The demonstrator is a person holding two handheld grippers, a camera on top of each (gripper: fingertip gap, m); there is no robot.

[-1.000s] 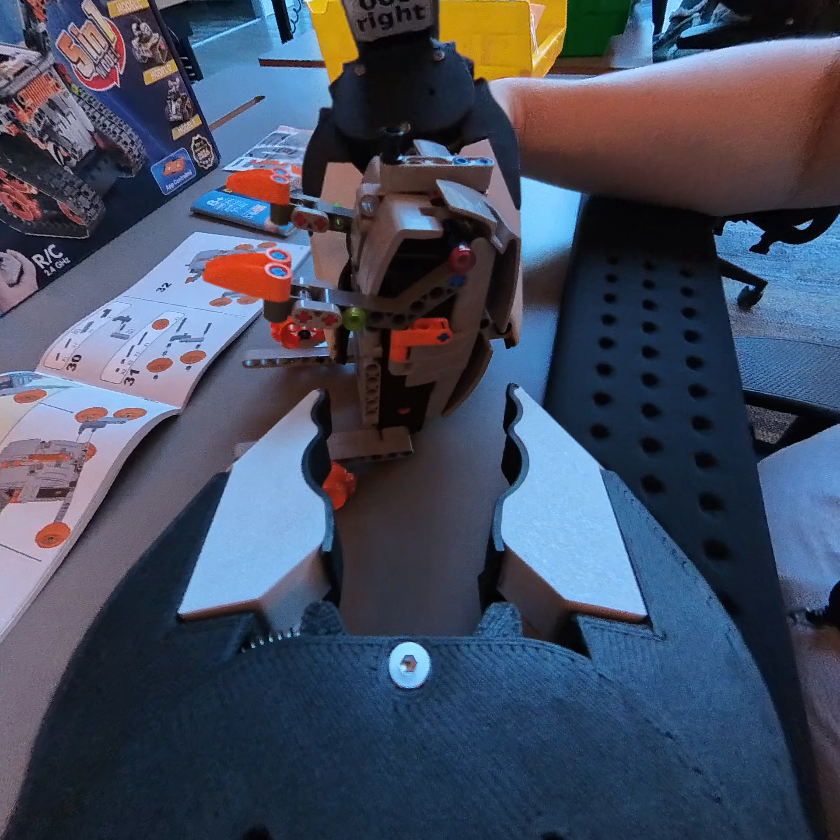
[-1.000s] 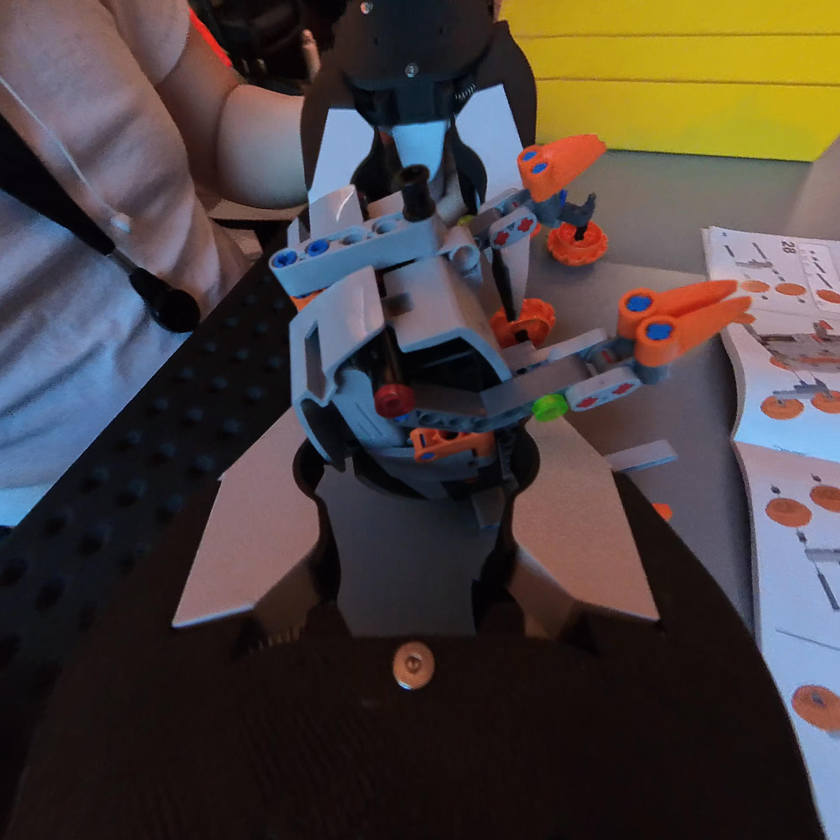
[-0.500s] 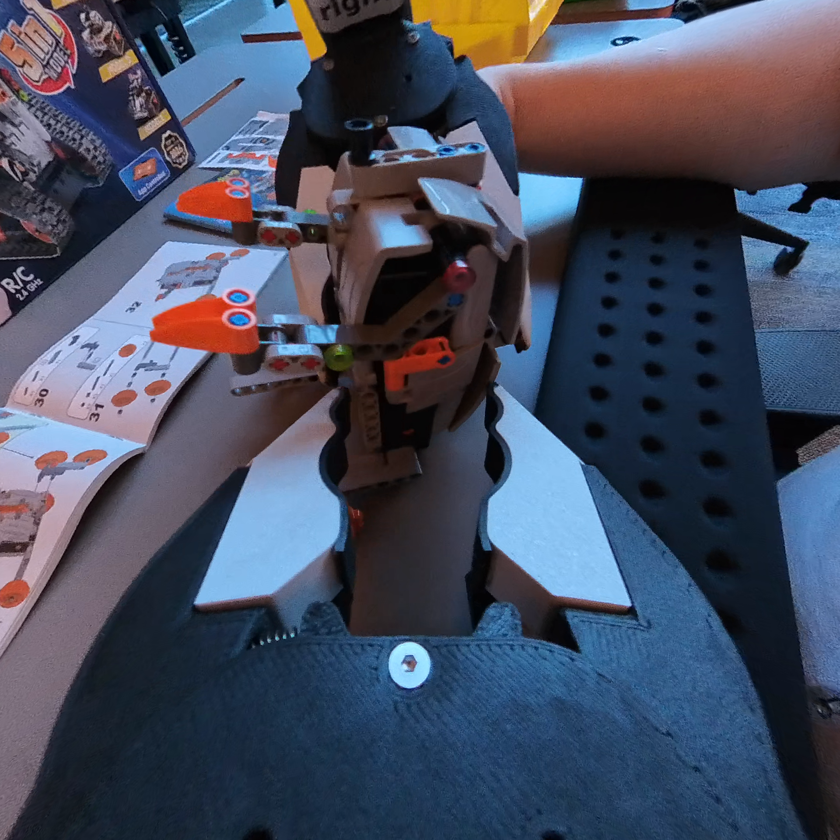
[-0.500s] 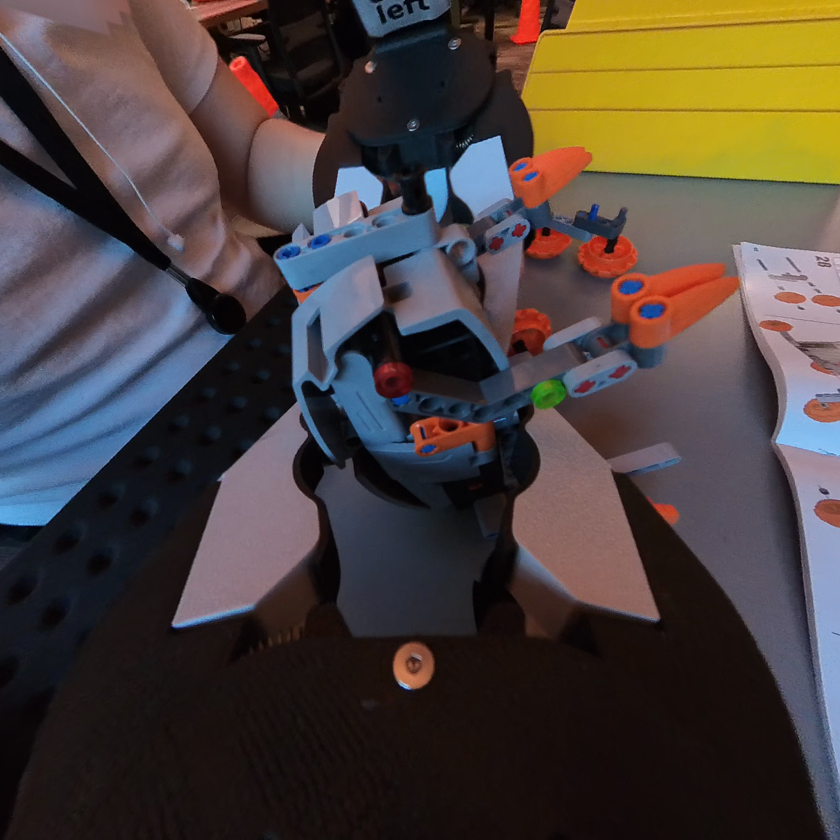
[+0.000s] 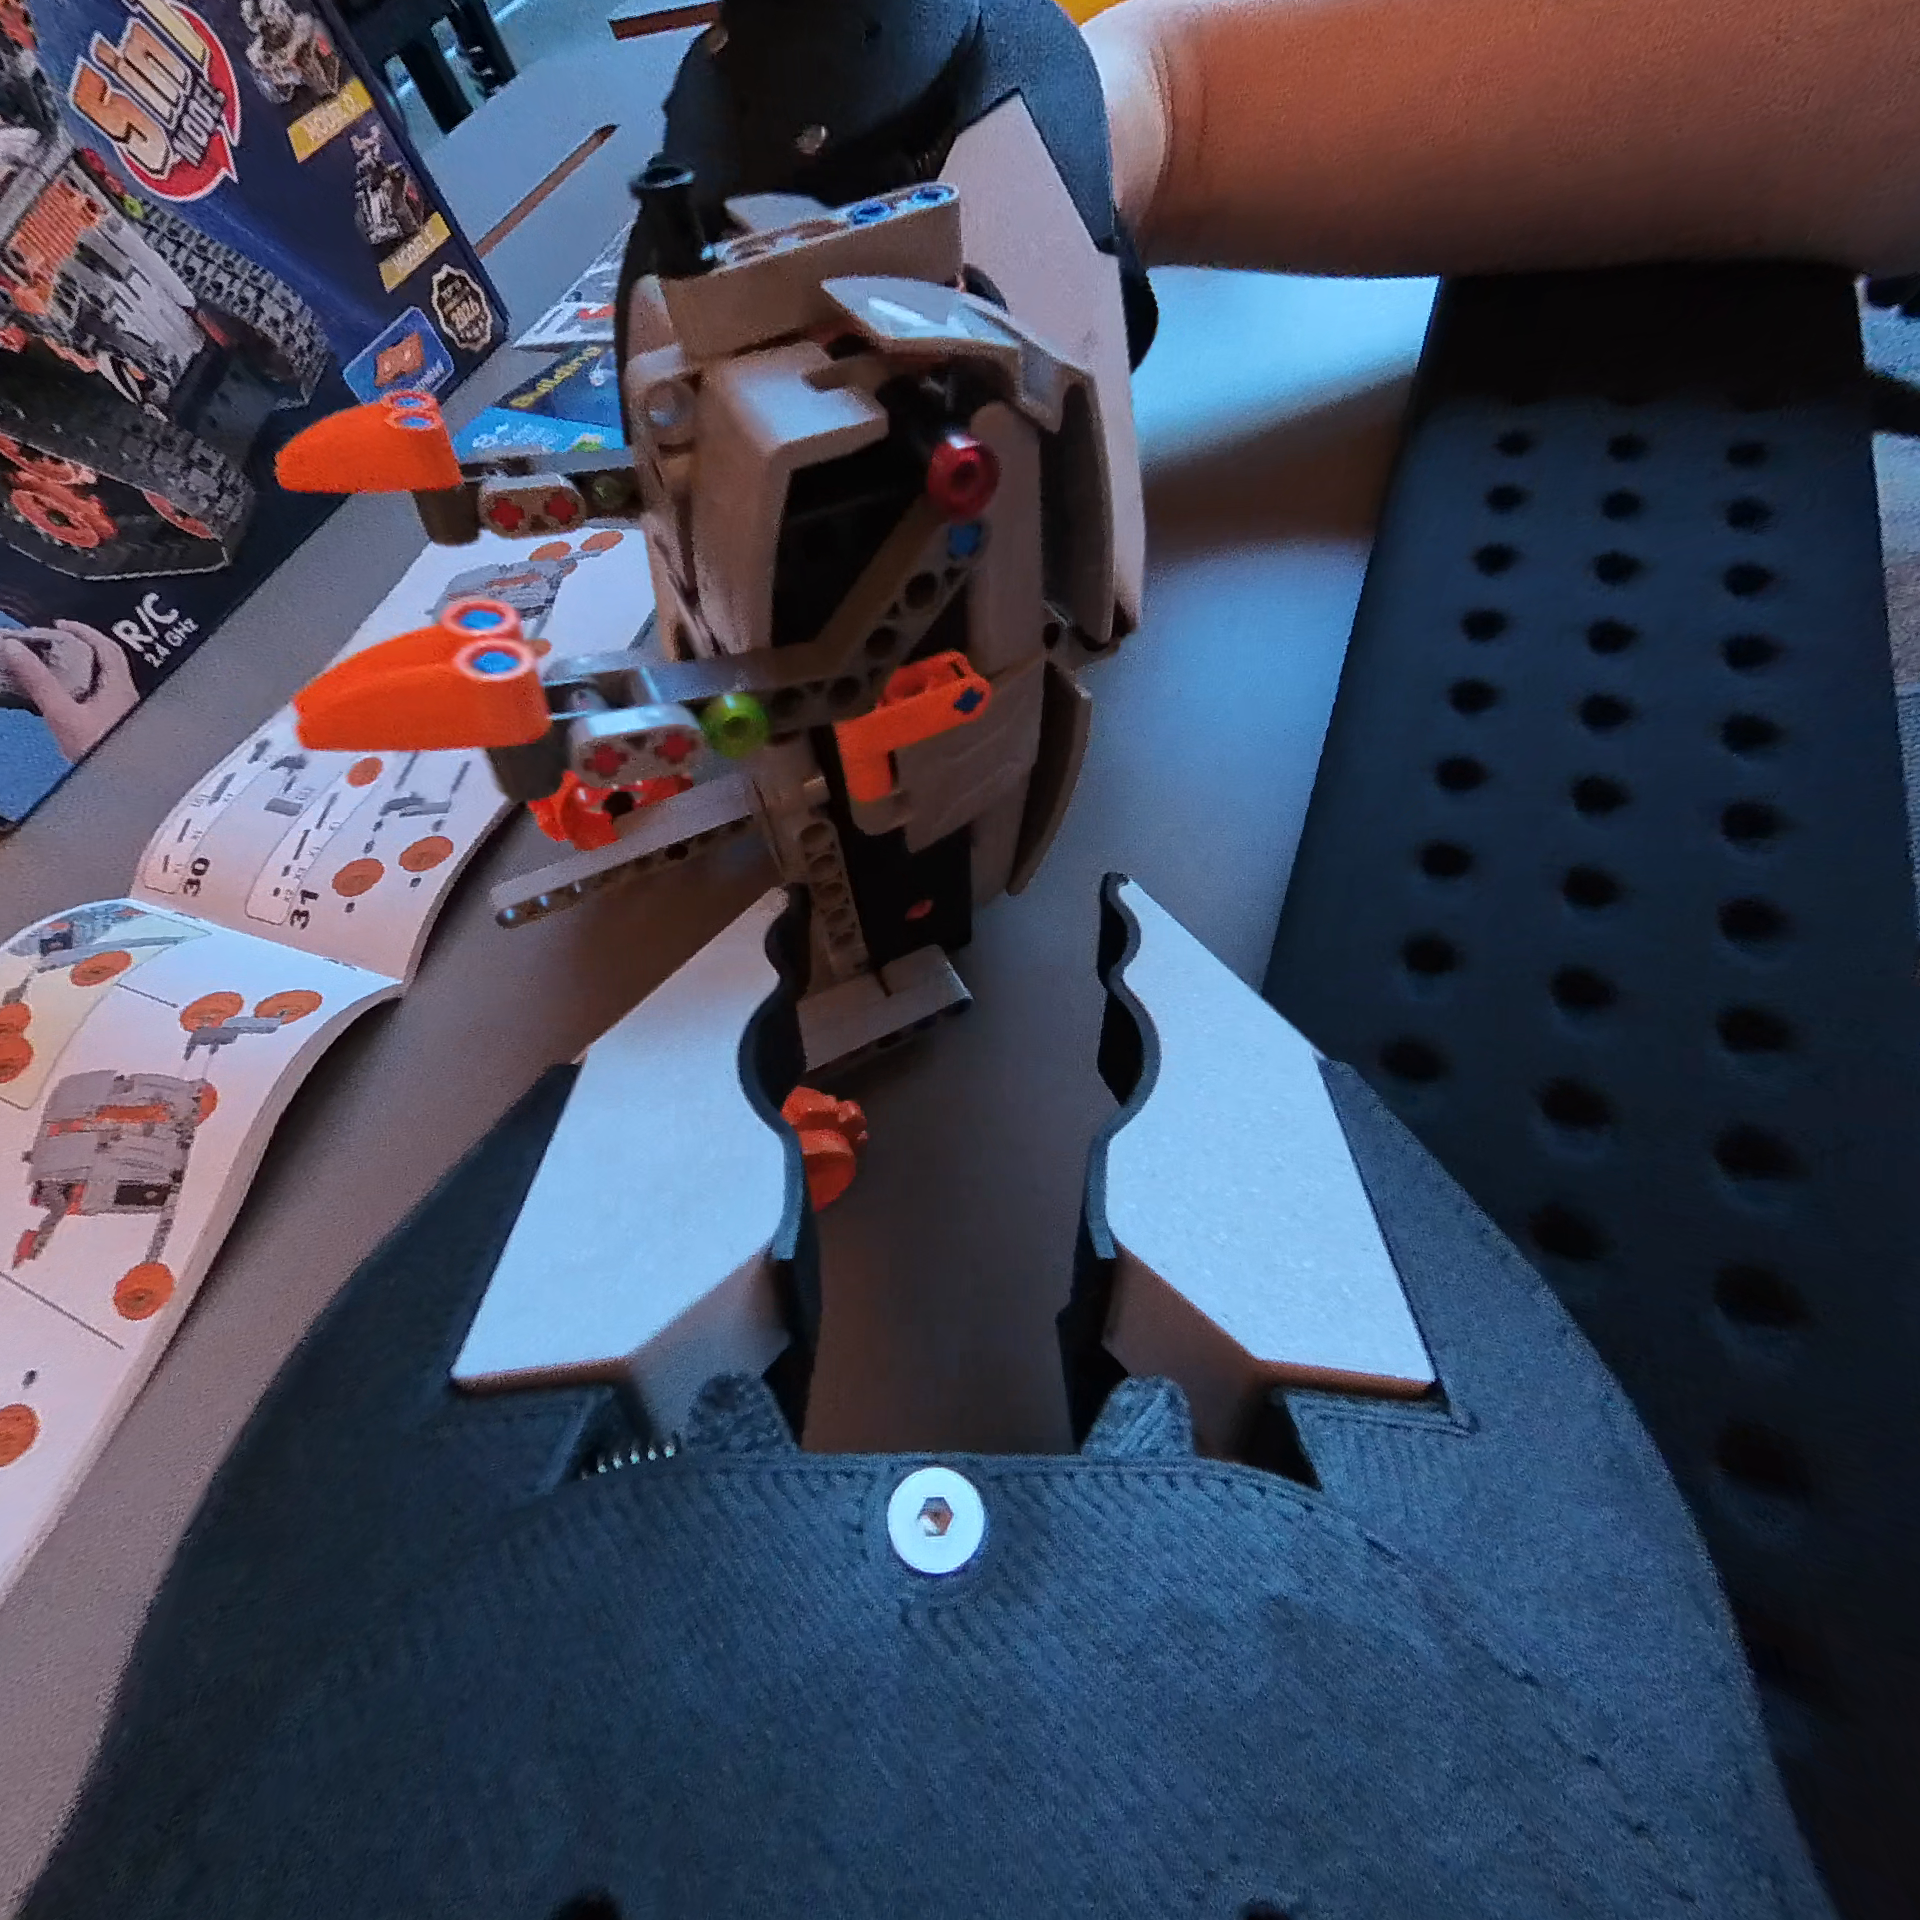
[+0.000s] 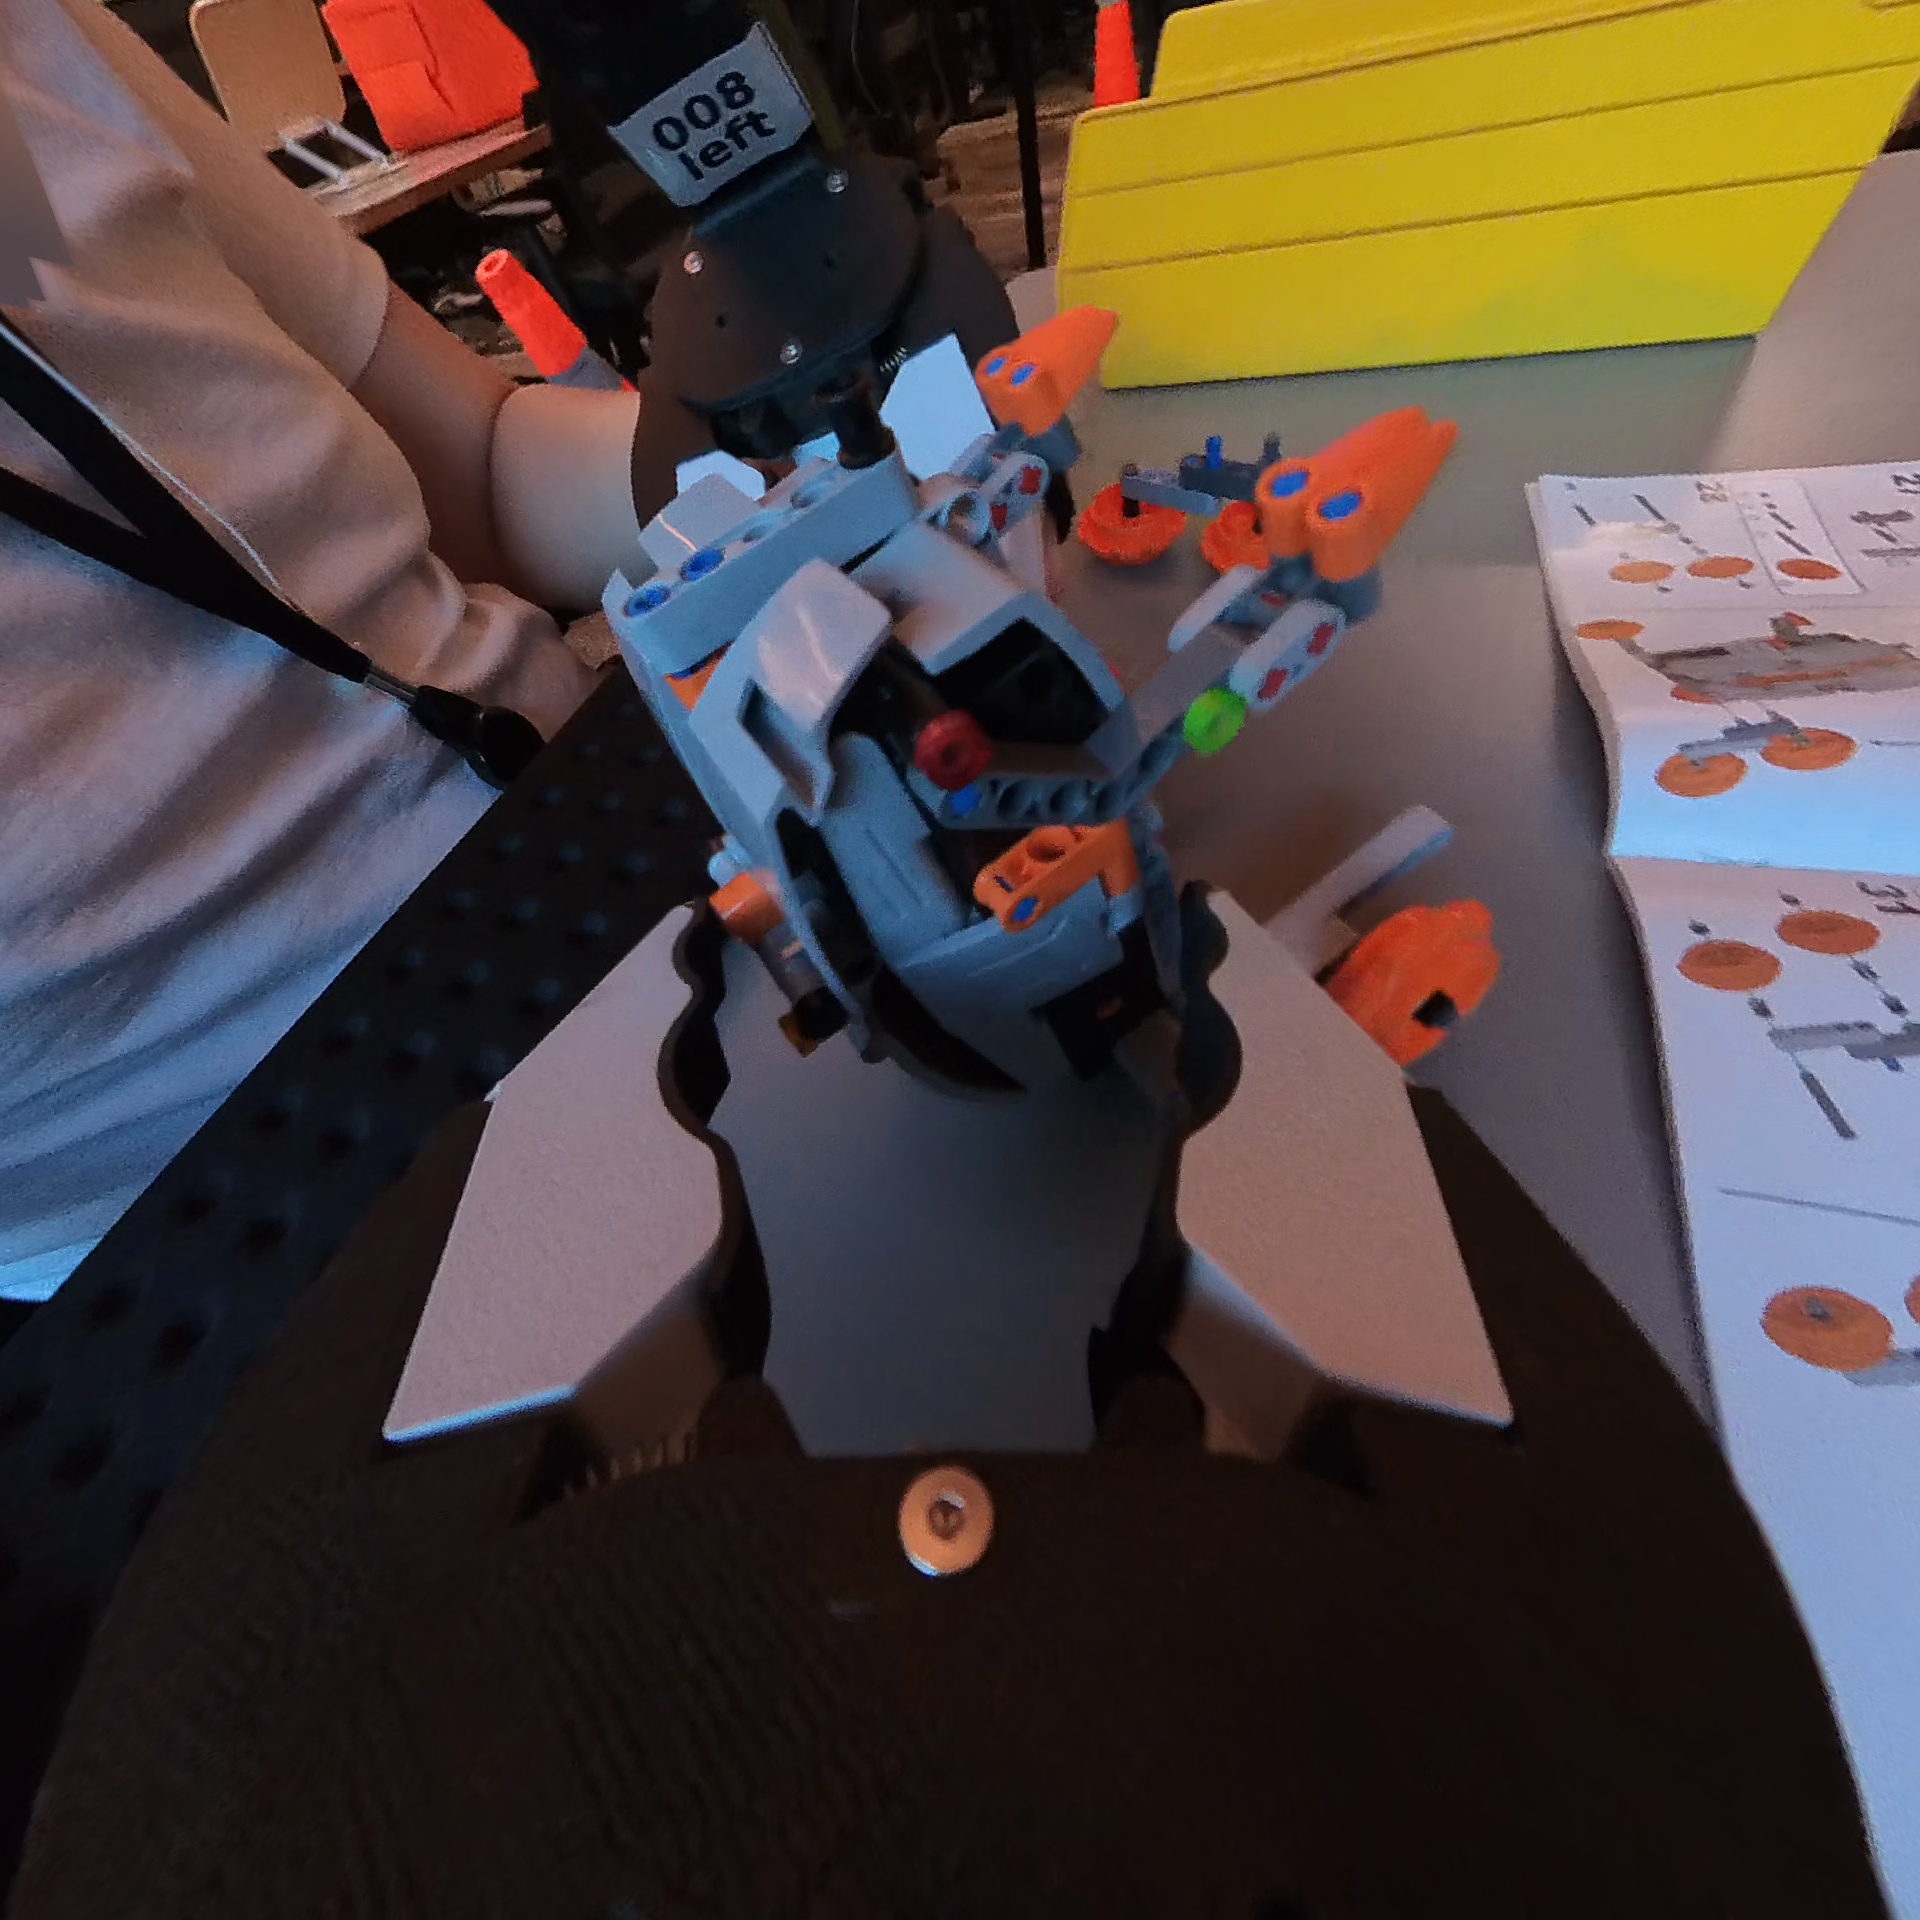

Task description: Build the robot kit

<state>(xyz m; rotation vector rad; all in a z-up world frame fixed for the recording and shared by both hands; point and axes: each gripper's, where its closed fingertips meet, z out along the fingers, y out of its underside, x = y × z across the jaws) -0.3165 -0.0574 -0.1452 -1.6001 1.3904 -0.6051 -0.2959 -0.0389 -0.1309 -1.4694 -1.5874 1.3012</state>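
A grey, black and orange brick-built model (image 6: 894, 790) with two orange-tipped arms is clamped between my right gripper's (image 6: 945, 935) fingers and held tilted above the grey table (image 6: 1455, 727). In the left wrist view the model (image 5: 862, 582) stands upright in front of my left gripper (image 5: 940, 935), with the right gripper (image 5: 852, 94) behind it. My left gripper is open; the model's lower grey beam (image 5: 883, 1003) reaches just between its fingertips, close to the left finger (image 5: 665, 1153), unclamped. A small orange piece (image 5: 826, 1143) lies on the table beneath it.
An open instruction booklet (image 5: 260, 935) and a blue toy box (image 5: 156, 364) lie left. A black perforated surface (image 5: 1610, 831) runs along the right. An orange wheel sub-assembly (image 6: 1174, 509), an orange part (image 6: 1413, 977), a yellow bin (image 6: 1455, 208) and a person's torso (image 6: 156, 831) show in the right wrist view. My hands' fingertips stand some 4 centimetres from each other.
My left gripper moved in around the model's lower end, then drew back slightly. The right gripper has tipped the model over more and lifted its view; it has kept its hold.
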